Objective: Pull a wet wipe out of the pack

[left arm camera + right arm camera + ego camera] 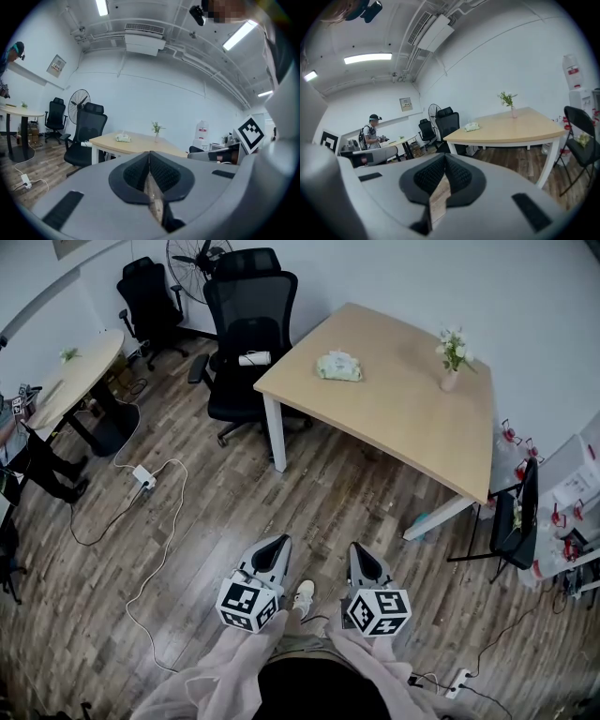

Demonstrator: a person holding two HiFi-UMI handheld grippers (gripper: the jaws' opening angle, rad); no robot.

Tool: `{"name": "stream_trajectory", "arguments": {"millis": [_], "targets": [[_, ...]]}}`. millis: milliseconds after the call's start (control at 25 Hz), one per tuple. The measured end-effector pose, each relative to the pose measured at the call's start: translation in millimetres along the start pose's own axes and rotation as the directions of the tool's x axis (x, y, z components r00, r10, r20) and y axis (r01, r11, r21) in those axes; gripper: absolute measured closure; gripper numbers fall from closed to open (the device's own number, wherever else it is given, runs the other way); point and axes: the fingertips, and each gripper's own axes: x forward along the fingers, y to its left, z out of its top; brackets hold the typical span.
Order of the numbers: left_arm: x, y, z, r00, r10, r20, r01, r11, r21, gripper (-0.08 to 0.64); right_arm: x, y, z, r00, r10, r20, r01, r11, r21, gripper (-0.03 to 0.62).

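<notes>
The pale green wet wipe pack (338, 367) lies on the light wooden table (412, 418), near its far left corner. It also shows small in the left gripper view, the pack (123, 137), and in the right gripper view, the pack (472, 126). Both grippers hang over the wooden floor, well short of the table. My left gripper (280, 543) is shut with nothing in it, its tips (149, 153) touching. My right gripper (359, 549) is shut and empty too, its tips (445, 155) together.
A small vase of flowers (453, 354) stands at the table's far right. A black office chair (246, 343) is tucked at the table's left side. A power strip and cable (143, 477) lie on the floor at left. A black folding chair (517, 517) stands right of the table. A person (371, 133) stands by a round table.
</notes>
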Motion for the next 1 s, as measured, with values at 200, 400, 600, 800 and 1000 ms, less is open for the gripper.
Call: {"name": "stream_trajectory", "arguments": {"millis": [200, 400, 600, 800, 1000], "targets": [[41.5, 18.2, 13.3, 1.000, -0.011, 0.002, 0.011, 1.000, 0.005, 0.548, 33.9, -17.7, 18.3, 1.000, -0.011, 0.003, 0.011, 1.000, 0.001, 0.580], [79.5, 32.7, 24.8, 0.999, -0.031, 0.012, 0.031, 0.999, 0.010, 0.548, 63.6, -33.0, 31.9, 1.000, -0.023, 0.008, 0.023, 1.000, 0.000, 0.580], [106.8, 42.3, 28.1, 0.999, -0.052, 0.008, 0.052, 0.999, 0.008, 0.548, 85.7, -45.7, 37.2, 0.999, -0.040, -0.001, 0.040, 0.999, 0.000, 0.580], [124.4, 52.2, 31.1, 0.998, -0.065, 0.004, 0.065, 0.998, 0.007, 0.548, 104.1, -49.1, 40.3, 0.999, -0.039, -0.009, 0.039, 0.999, 0.001, 0.580], [134.3, 57.0, 33.4, 0.997, -0.074, -0.001, 0.074, 0.997, 0.006, 0.548, 115.5, -50.2, 44.2, 0.999, -0.035, -0.019, 0.035, 0.999, -0.002, 0.580]]}}
